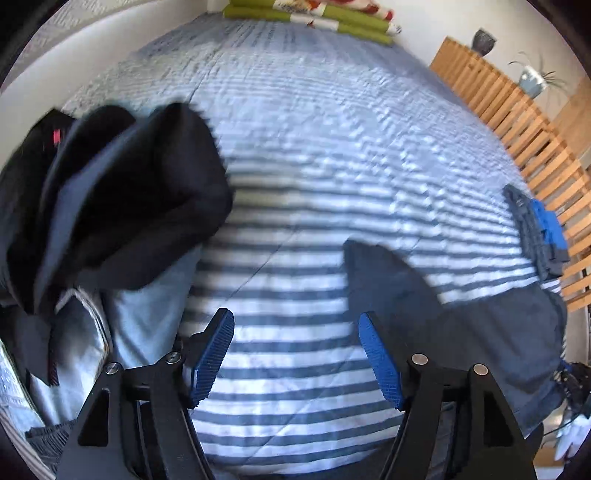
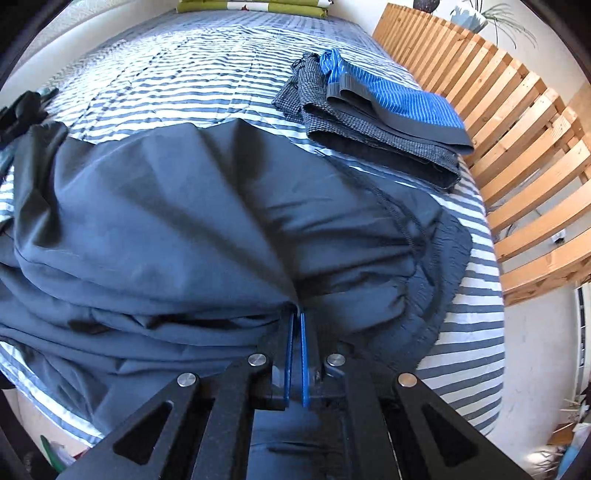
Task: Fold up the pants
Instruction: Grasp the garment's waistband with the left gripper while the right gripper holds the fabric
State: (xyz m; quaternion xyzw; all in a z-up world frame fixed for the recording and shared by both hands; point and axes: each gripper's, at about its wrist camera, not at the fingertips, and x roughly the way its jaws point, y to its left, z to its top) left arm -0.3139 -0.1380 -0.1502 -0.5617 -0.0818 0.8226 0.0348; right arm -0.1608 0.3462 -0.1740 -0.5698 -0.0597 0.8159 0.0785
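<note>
Fingers (image 2: 297,332) clamp pants (image 2: 166,221), right view only; left fingers (image 1: 218,354) apart, empty.

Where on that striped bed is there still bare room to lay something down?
Bare striped bedspread runs from the dark pants up to the green pillows. It is crowded along the slatted wooden rail, where folded clothes lie, and at the dark clothes heap.

A blurred dark garment heap (image 1: 122,192) sits at left; the pants (image 2: 184,229) run off-frame.
</note>
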